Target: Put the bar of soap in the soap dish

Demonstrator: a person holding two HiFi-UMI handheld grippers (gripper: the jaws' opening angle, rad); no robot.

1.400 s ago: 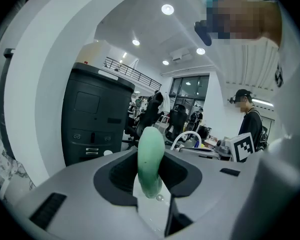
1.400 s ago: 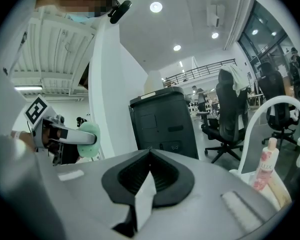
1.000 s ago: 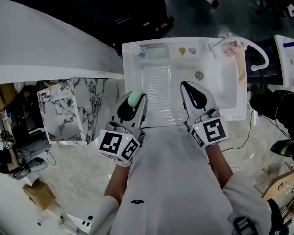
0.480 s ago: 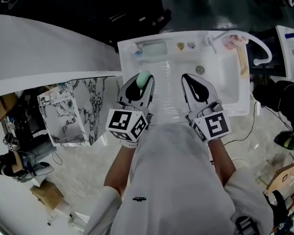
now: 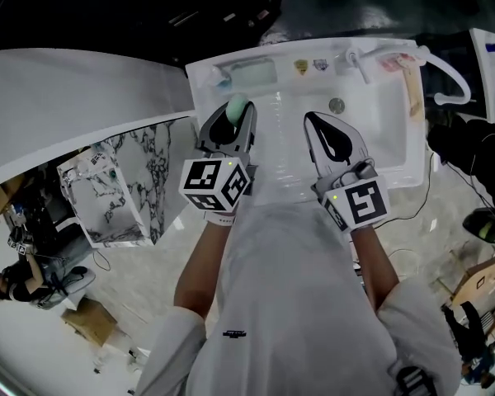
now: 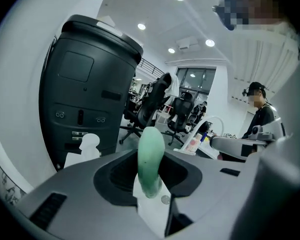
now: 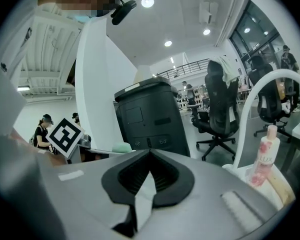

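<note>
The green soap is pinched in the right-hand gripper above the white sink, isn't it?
Not quite: the soap is pinched in the left gripper, above the white sink. The left gripper view shows it between the jaws; the right gripper is shut and empty.

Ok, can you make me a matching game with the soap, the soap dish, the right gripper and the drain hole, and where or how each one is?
Things:
1. bar of soap
2. soap dish
3. right gripper
4. drain

Places or states:
A. shut, nothing in it
B. on the far rim of the sink, left end
C. pinched in the left gripper
D. in the basin floor, far side

Pairs: 1-C, 2-B, 3-A, 4-D
</note>
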